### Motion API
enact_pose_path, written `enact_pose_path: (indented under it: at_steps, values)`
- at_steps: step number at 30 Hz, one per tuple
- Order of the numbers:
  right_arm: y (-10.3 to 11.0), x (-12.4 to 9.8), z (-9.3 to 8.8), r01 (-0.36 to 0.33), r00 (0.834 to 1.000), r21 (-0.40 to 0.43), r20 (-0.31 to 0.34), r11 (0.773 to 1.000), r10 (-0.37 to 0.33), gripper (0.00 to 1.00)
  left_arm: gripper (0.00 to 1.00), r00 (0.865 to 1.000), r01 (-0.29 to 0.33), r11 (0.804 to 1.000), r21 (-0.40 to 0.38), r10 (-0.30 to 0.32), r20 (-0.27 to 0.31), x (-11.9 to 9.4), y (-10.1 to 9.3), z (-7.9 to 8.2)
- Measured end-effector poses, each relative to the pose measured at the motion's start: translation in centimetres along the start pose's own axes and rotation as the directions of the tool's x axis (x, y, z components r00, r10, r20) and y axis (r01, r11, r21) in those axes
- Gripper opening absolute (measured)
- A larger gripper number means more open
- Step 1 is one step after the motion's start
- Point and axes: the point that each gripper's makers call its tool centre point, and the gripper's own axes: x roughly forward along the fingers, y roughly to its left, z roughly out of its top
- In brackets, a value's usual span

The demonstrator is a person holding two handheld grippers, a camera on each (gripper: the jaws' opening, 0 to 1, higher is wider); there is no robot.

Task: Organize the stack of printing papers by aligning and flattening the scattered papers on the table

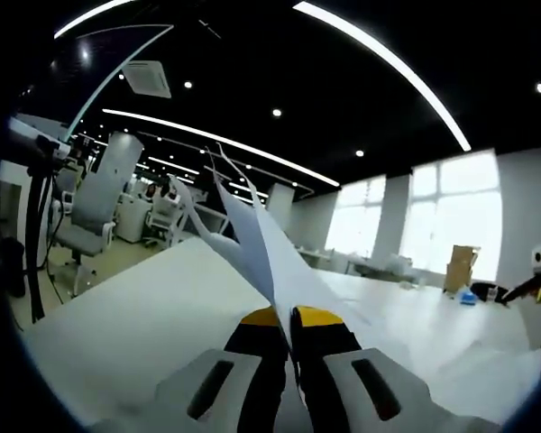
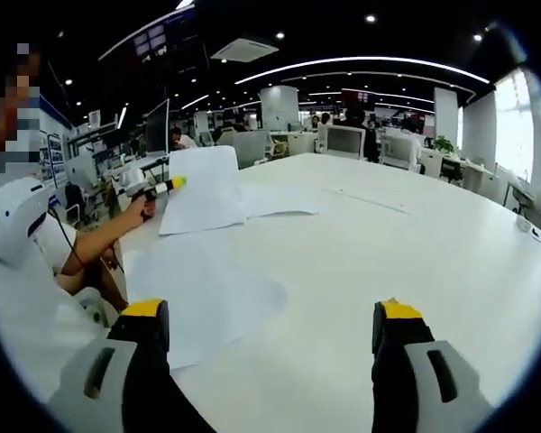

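Note:
My left gripper (image 1: pixel 287 317) is shut on a few white sheets (image 1: pixel 252 239), which rise edge-on from its yellow-tipped jaws above the white table (image 1: pixel 144 316). In the right gripper view that same left gripper (image 2: pixel 162 188) sits in a person's hand at the table's left edge, holding the lifted sheets (image 2: pixel 203 189) tilted up. More sheets (image 2: pixel 203 293) lie flat and fanned out near the front left, and one sheet (image 2: pixel 279 200) lies behind the lifted ones. My right gripper (image 2: pixel 270 325) hovers open over the table (image 2: pixel 388 244), with nothing between its jaws.
The person's arm (image 2: pixel 86 245) reaches in from the left. Office chairs (image 1: pixel 95 203) and desks with monitors (image 2: pixel 347 140) stand beyond the table. A cardboard box (image 1: pixel 460 266) sits by the windows. A small object (image 2: pixel 534 230) lies at the table's right edge.

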Motion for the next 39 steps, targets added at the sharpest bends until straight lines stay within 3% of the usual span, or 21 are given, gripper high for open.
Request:
enact_pose_path:
  at_steps: [20,39]
  values:
    - [-0.1,3.7,-1.4,-0.07,0.996,-0.001,-0.063,0.998,0.07,0.87,0.07,1.0,0.004,1.0,0.012,-0.004,0.007,-0.1,-0.2,0.1]
    - [0.5,5.3,-1.0,-0.093,0.994,-0.009,-0.066,0.996,0.093,0.86,0.07,1.0,0.006,1.0,0.024,-0.006,0.002,-0.2,-0.3,0.1]
